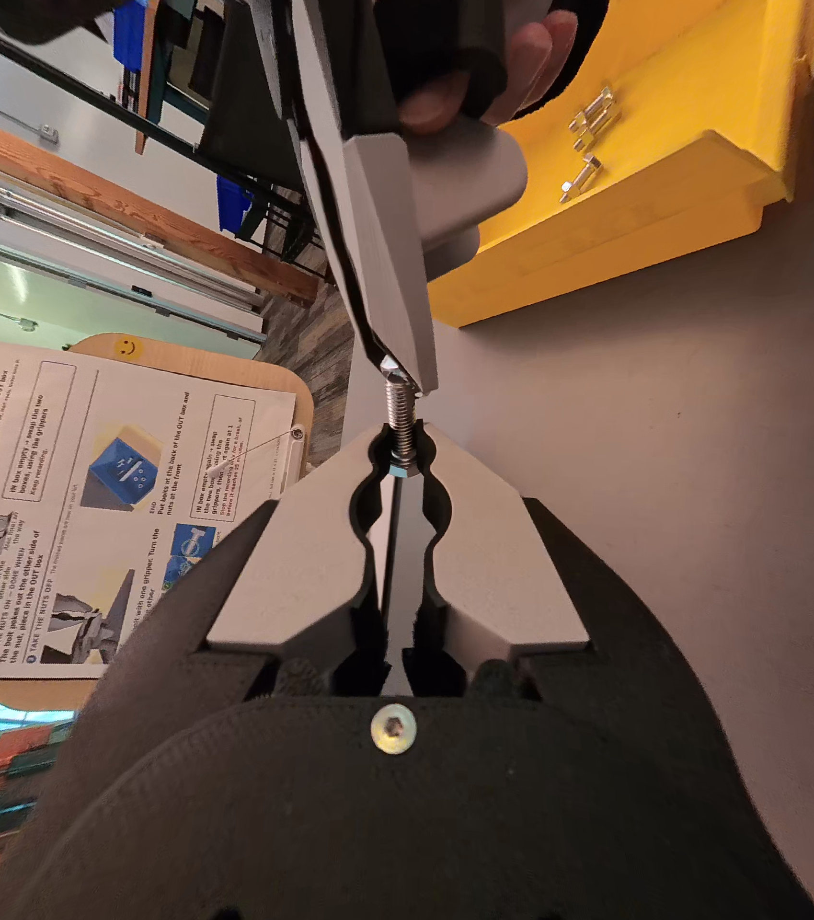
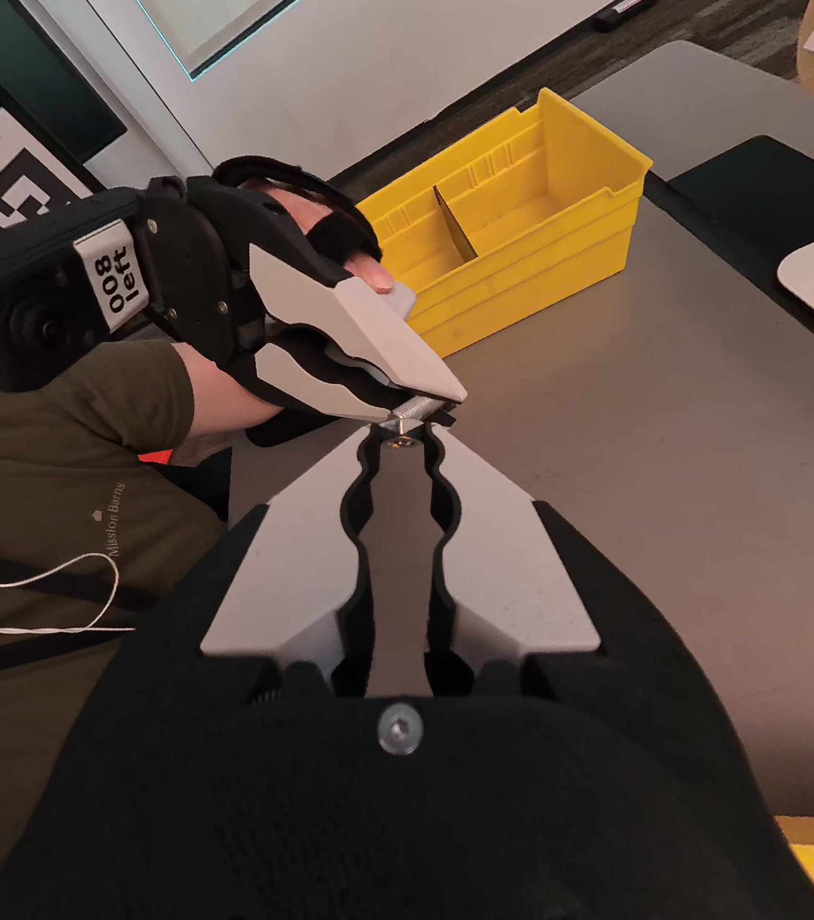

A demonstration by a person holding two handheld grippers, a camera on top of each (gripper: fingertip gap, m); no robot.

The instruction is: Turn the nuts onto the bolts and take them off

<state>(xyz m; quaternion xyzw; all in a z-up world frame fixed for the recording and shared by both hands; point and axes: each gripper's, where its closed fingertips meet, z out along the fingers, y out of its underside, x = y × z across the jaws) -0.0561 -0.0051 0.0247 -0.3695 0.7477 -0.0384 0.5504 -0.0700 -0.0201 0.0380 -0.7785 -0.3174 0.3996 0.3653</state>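
Left wrist view: the left tool (image 1: 402, 438), two pale grey fingers with wavy black inner pads on a black textured body, is clenched on a silver bolt (image 1: 399, 423). The threaded shaft runs straight out between the fingertips, and a hexagonal part (image 1: 401, 469), a nut or the bolt's head, sits in a notch of the pads. The right tool (image 1: 407, 381) comes in from above, and its fingertips pinch a small shiny hex nut (image 1: 391, 367) at the free end of the thread. A hand (image 1: 494, 74) in a black fingerless glove holds that tool. Behind it stands a yellow plastic bin (image 1: 643, 199) with several silver bolts (image 1: 589, 119) lying inside. The smooth grey worktop (image 1: 643, 423) carries the bin. At the left lies a printed instruction sheet (image 1: 96, 473) on a pale wooden surface.

Right wrist view: the right tool (image 2: 401, 432), of the same grey and black build, grips the hex nut (image 2: 397, 425) between its fingertips. The left tool (image 2: 422, 405) reaches in from the left and holds the bolt (image 2: 417, 404) crosswise, its thread showing just above the nut. Nut and bolt meet in the air above the matte grey worktop (image 2: 643, 498). Beyond stands the yellow bin (image 2: 519, 279), ribbed along its walls and split by a divider (image 2: 454, 224) into two compartments. A person's dark olive sleeve (image 2: 71, 423) fills the left side.
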